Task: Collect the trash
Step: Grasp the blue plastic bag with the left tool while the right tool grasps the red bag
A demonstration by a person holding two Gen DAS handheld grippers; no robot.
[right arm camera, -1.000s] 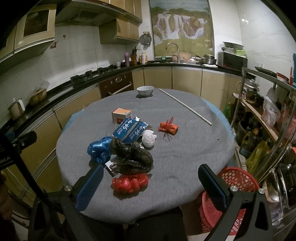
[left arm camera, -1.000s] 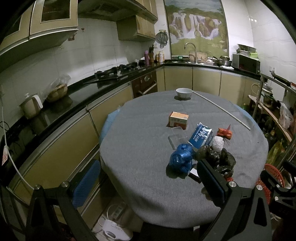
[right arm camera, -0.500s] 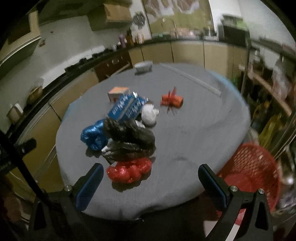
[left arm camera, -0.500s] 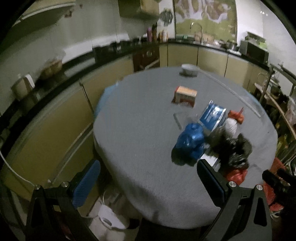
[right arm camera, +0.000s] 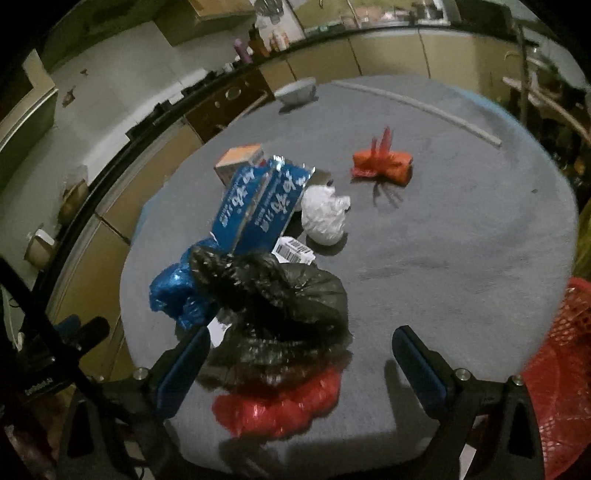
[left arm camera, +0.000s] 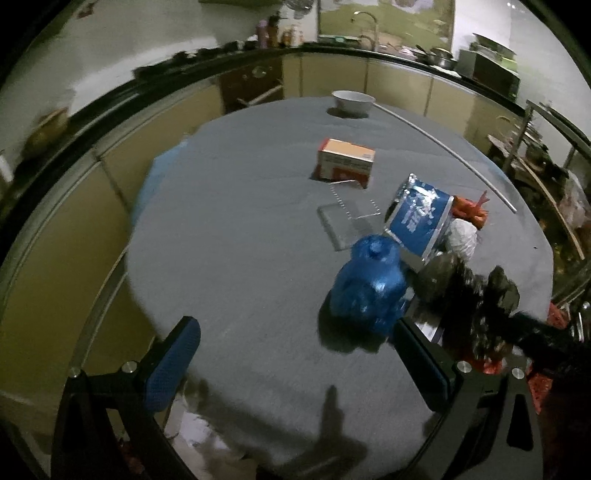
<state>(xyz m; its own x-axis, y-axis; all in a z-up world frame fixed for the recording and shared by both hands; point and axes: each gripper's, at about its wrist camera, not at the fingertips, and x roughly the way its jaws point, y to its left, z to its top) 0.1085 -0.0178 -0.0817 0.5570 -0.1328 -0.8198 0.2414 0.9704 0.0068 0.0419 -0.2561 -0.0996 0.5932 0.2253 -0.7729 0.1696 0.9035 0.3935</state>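
Done: we have picked up nothing yet.
Left: all the trash bags (right arm camera: 284, 295) sit on the table (right arm camera: 461, 236).
Fingers: our left gripper (left arm camera: 295, 365) is wide and empty; our right gripper (right arm camera: 299, 369) is closing, touching nothing.

We note a round table (left arm camera: 236, 236) under a grey cloth. At its far edge stands a white bowl (left arm camera: 352, 100), upright; just beside it a long pale rod (left arm camera: 443, 149) runs slantwise across the cloth toward the right rim. Behind the table, yellow cabinet fronts (left arm camera: 399, 86) under a dark worktop (left arm camera: 406, 61) curve round the room. On that worktop we see a tap (left arm camera: 364, 18) and several bottles (left arm camera: 273, 31). A landscape picture (left arm camera: 384, 18) hangs behind the tap. Right: an open metal rack (left arm camera: 546, 155), contents unreadable.
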